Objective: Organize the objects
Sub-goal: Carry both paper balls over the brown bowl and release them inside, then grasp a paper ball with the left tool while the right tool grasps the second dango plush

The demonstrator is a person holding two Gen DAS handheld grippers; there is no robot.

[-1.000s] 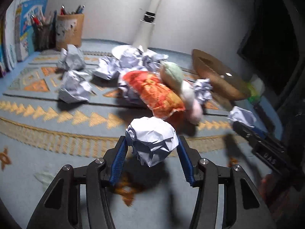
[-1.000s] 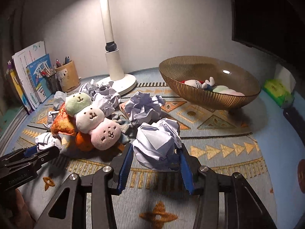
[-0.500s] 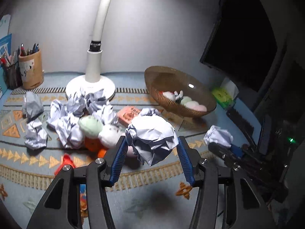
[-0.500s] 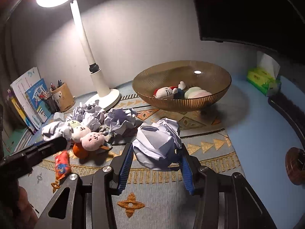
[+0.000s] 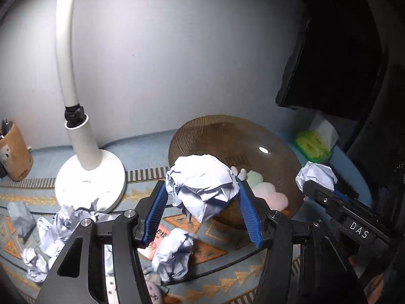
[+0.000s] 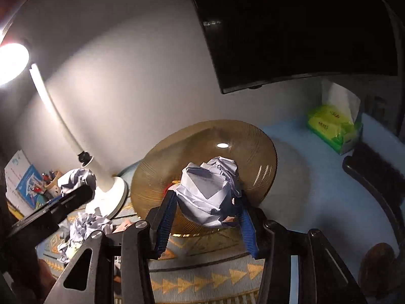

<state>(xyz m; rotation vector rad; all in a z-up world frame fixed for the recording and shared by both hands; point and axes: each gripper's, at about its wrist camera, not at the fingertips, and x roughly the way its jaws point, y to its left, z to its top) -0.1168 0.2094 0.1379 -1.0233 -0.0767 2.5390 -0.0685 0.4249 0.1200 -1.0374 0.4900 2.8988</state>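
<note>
My left gripper [image 5: 202, 202] is shut on a crumpled white paper ball [image 5: 202, 185], held in the air just before the brown ribbed bowl [image 5: 227, 136]. Plush toys [image 5: 265, 190] lie in the bowl. My right gripper [image 6: 205, 210] is shut on a second paper ball [image 6: 210, 192], held above the same bowl [image 6: 243, 139]. The right gripper with its ball [image 5: 316, 177] shows at the right of the left wrist view. The left gripper's ball [image 6: 76, 179] shows at the left of the right wrist view. Several loose paper balls [image 5: 174, 253] lie on the patterned mat.
A white lamp base [image 5: 91, 177] stands left of the bowl. A pen cup [image 5: 12, 149] is at far left. A green tissue box [image 6: 331, 126] sits right of the bowl under a dark monitor [image 6: 303, 25]. More paper [image 6: 86, 228] lies by the lamp.
Both grippers have risen and moved toward the bowl, each still holding its paper ball. The bowl is now much nearer in both views.
</note>
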